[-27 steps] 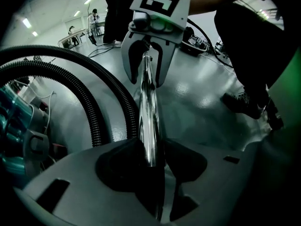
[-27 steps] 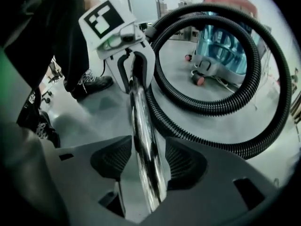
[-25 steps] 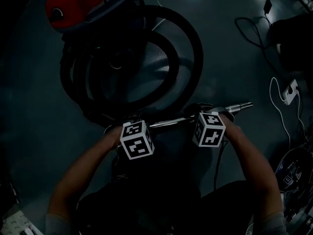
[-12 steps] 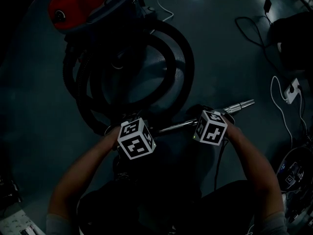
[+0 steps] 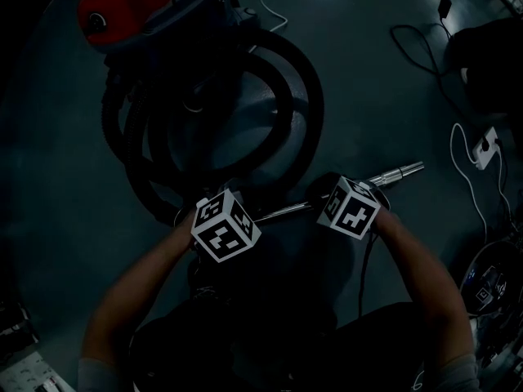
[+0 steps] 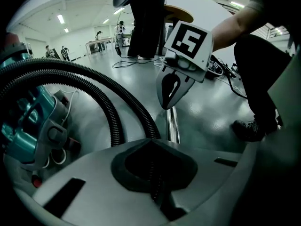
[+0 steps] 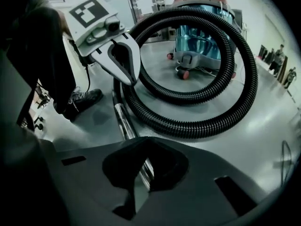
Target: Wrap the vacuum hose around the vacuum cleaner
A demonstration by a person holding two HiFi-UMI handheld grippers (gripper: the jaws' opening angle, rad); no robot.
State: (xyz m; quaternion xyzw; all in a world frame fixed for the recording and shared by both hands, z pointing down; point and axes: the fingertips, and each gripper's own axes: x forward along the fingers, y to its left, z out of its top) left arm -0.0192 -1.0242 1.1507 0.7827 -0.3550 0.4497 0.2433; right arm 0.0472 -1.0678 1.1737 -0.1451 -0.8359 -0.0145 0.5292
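Just now you closed both sets of jaws: the left gripper [image 6: 153, 173] clamped the ribbed hose [image 5: 317, 104] end, the right gripper [image 7: 141, 173] the metal wand [image 5: 396, 172]. The hose lay coiled beside the vacuum cleaner [image 5: 135, 6], both grippers near it.

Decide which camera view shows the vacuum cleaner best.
The right gripper view: the vacuum cleaner is well lit, body and wheels visible through the hose loops. The head view shows only its red top, dim and cropped. The left gripper view catches just a teal part at the edge.
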